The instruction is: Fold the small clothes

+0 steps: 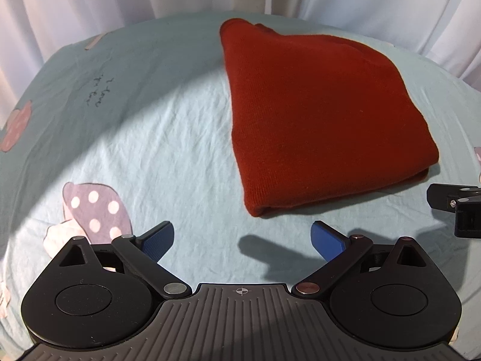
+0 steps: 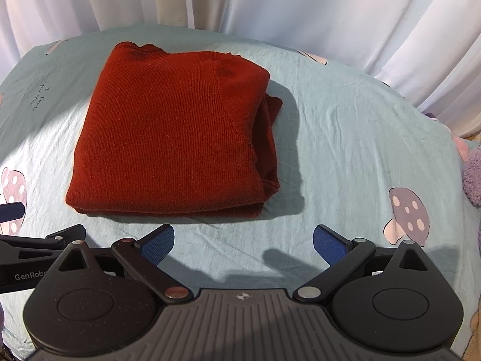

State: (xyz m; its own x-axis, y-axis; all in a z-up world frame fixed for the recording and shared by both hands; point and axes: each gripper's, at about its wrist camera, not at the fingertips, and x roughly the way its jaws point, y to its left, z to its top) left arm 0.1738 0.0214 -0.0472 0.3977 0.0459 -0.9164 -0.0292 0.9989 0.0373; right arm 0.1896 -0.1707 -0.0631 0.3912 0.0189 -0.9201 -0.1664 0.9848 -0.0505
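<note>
A rust-red knit garment [image 1: 315, 114] lies folded into a thick rectangle on the pale blue sheet [image 1: 168, 138]. In the right wrist view the same folded garment [image 2: 171, 138] sits ahead and slightly left, with layered edges stacked on its right side. My left gripper [image 1: 242, 239] hovers open just short of the garment's near edge, nothing between its blue pads [image 1: 157, 242]. My right gripper [image 2: 243, 240] is likewise open and empty, just short of the near edge. The right gripper's body [image 1: 457, 207] shows at the left view's right edge, and the left gripper's body [image 2: 39, 249] at the right view's left.
The sheet carries mushroom prints [image 1: 96, 210] [image 2: 407, 215] and small handwriting [image 1: 96, 91]. White curtains [image 2: 270, 3] hang close behind the far edge. A fuzzy purple item [image 2: 473, 177] lies at the right edge of the bed.
</note>
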